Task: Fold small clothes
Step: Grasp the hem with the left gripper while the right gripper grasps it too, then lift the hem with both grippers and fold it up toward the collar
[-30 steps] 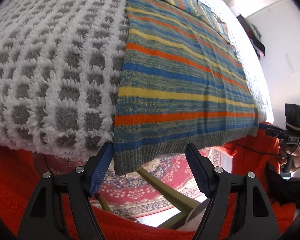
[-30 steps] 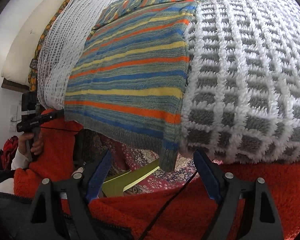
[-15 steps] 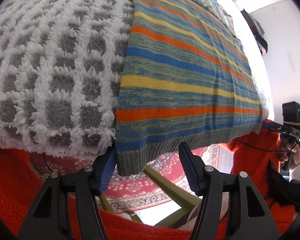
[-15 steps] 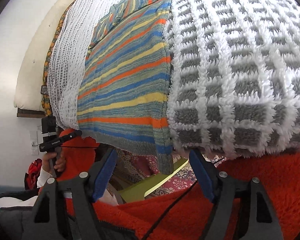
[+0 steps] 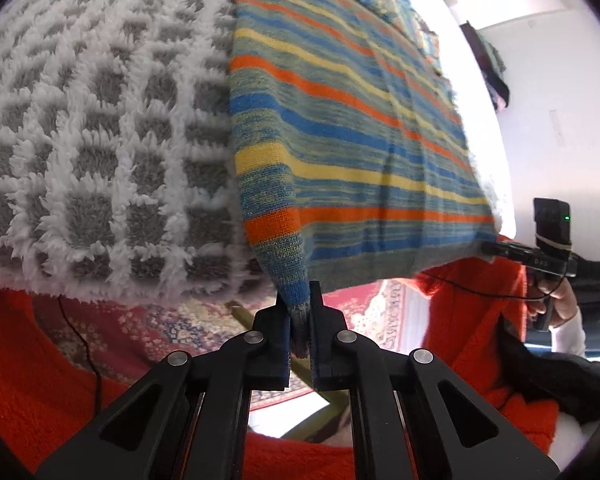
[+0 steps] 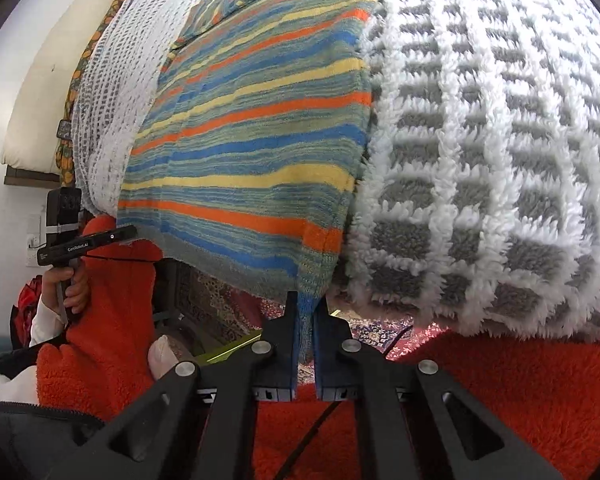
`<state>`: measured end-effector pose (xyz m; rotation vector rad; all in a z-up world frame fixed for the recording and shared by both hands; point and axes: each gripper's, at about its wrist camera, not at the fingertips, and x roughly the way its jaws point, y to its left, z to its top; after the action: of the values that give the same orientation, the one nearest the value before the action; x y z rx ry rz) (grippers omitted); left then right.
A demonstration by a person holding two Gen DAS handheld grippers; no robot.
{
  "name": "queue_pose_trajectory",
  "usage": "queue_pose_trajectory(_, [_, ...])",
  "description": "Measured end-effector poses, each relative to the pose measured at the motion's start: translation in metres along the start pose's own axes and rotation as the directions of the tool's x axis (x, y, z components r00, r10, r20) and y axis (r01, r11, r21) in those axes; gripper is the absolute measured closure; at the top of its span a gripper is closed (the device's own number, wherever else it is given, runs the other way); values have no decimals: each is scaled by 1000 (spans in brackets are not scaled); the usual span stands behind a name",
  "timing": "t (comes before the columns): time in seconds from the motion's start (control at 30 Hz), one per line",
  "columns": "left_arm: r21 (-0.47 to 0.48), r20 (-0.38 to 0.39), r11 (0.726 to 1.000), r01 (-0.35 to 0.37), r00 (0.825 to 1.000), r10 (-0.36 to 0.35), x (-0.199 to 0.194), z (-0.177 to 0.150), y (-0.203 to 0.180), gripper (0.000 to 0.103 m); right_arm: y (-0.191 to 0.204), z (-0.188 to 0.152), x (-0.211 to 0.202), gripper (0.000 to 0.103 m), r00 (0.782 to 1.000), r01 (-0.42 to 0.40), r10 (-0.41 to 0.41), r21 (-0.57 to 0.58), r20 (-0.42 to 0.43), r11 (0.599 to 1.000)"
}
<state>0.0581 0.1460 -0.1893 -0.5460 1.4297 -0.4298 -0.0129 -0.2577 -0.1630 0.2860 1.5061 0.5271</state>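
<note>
Both tongs are clamped: left tongs closed on 1 bottom corner of the striped sweater, right tongs closed on the other bottom corner. At each corner the hem is pinched into a narrow tail between the fingers and pulled taut toward the holder. In front of that, an orange fleece fills the near field, and below the bed edge a patterned rug and a yellow-green strut show. Past the grip points, the sweater lies flat and spread on the bed, hem hanging just over the near edge, body running away toward the far end; sleeves look tucked up near the top but that part is too compressed to tell. It sits on a grey-and-white checked fleece blanket, with a white knit cover beside it on the far side. Step in hand, my read: hem grasp done, first fold about to start. Next move needs both corners lifted together, kept level and apart so the hem stays straight, then carried forward over the body toward the shoulders. Risk: uneven lift skews the fold, or knit slips from 1 grip.
</note>
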Motion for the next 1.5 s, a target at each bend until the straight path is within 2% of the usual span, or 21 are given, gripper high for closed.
queue_pose_trajectory(0.07, [-1,31,996,89,996,-89,-18,4,-9,99,3,3,-12,97,996,-85,85,7,17,996])
queue_pose_trajectory(0.13, [-3,81,987,159,984,-158,-41,17,-17,98,5,11,-30,97,979,-192,190,26,68,981])
queue_pose_trajectory(0.27, [1,195,968,251,949,-247,-76,80,-26,98,-1,51,-73,97,917,-351,332,53,222,935])
queue_pose_trajectory(0.33, [11,244,971,240,941,-236,-84,128,-32,98,-8,86,-88,97,888,-388,354,66,294,919])
queue_pose_trajectory(0.47, [15,342,986,168,926,-163,-79,243,-41,97,-25,181,-104,97,880,-312,257,77,399,947])
queue_pose_trajectory(0.53, [-10,381,995,95,921,-84,-64,300,-39,92,-37,234,-101,97,875,-250,182,96,449,963])
queue_pose_trajectory(0.57, [-45,388,997,57,921,-35,-57,321,-30,76,-43,258,-98,95,862,-225,147,106,486,969])
queue_pose_trajectory(0.6, [-95,389,995,22,921,17,-48,338,-20,52,-53,280,-94,90,848,-197,104,126,520,972])
queue_pose_trajectory(0.63, [-154,386,988,-11,920,70,-39,350,-10,45,-63,298,-89,70,841,-159,47,163,540,974])
queue_pose_trajectory(0.67, [-188,384,982,-21,918,93,-34,355,2,44,-74,310,-84,55,835,-128,-13,217,549,968])
queue_pose_trajectory(0.8, [-181,390,983,-14,917,84,-28,338,27,43,-98,313,-76,55,819,-177,-5,261,574,949])
queue_pose_trajectory(0.87, [-164,384,985,-46,917,107,-29,319,33,42,-97,299,-72,55,837,-121,-21,222,548,967])
queue_pose_trajectory(1.0, [-122,356,992,-3,933,47,-23,268,36,42,-89,265,-56,55,888,-83,11,138,459,987])
queue_pose_trajectory(1.1, [-86,318,992,-91,941,114,-10,240,29,35,-72,238,-41,55,921,-40,3,87,388,995])
queue_pose_trajectory(1.17, [-92,305,986,-137,939,159,1,232,28,28,-65,220,-33,53,930,-4,-27,85,367,996])
queue_pose_trajectory(1.23, [-120,281,982,-145,944,174,16,231,32,27,-66,211,-24,48,931,-44,0,113,364,993])
queue_pose_trajectory(1.27, [-119,269,978,-172,943,198,23,231,33,31,-68,209,-20,49,929,-63,13,125,370,990])
queue_pose_trajectory(1.3, [-106,268,970,-221,932,242,27,231,31,51,-70,208,-16,55,929,-54,-2,140,371,989])
queue_pose_trajectory(1.33, [-97,266,958,-269,921,286,31,233,30,61,-73,210,-12,90,930,-18,-41,156,366,988])
queue_pose_trajectory(1.37, [-105,262,959,-265,923,283,30,232,32,67,-76,206,-10,97,932,26,-88,178,353,984])
queue_pose_trajectory(1.5, [-126,240,965,-231,936,256,17,227,35,66,-88,199,-5,97,936,-4,-71,211,344,977])
